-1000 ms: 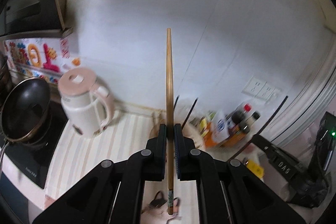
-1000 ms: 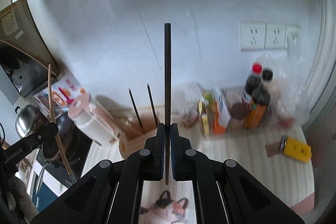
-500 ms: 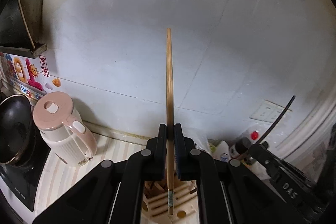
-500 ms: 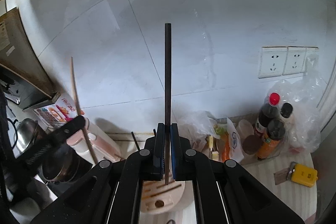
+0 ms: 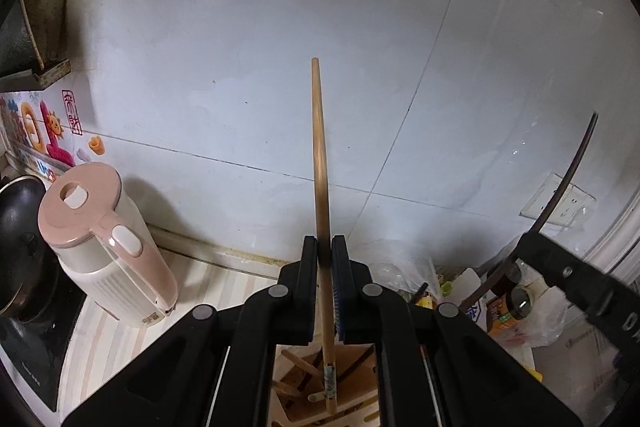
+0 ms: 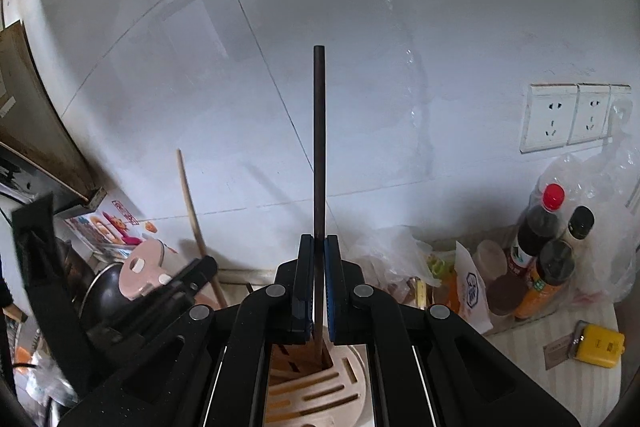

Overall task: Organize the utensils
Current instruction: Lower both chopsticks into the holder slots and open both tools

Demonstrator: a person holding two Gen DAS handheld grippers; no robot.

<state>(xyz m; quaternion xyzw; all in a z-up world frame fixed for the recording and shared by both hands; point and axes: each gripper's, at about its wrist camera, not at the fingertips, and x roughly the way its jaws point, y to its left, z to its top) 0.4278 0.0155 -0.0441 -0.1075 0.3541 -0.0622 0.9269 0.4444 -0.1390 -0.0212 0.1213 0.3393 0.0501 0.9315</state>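
Broadly: white tiled wall behind, striped countertop below. Pink-lidded kettle at left beside a dark pan; same kettle seen small and low-left from the right wrist. At right, clutter of plastic bags and sauce bottles under a row of wall sockets, yellow box lying on the counter nearer the edge. Wooden utensil holder directly under both tools, slotted round top plus an open square well; a few sticks already lodged in it, count unclear. Left gripper clamped tight on a light wooden chopstick, shaft upright, lower tip down among the holder's compartments, whether touching bottom not visible. Right gripper likewise closed firmly on a dark chopstick, upright, lower end at the mouth of the holder's square well, depth hidden by the jaws. Each tool visible at the edge of the other's view, close together. Judged progress: both sticks carried to the holder and lined up, neither released. Remaining, by the look of it: lower fully, let go, withdraw; any further loose utensils not in view, so total left cannot be told. Minor risk: the two sticks or tools crowding one another over a narrow opening.
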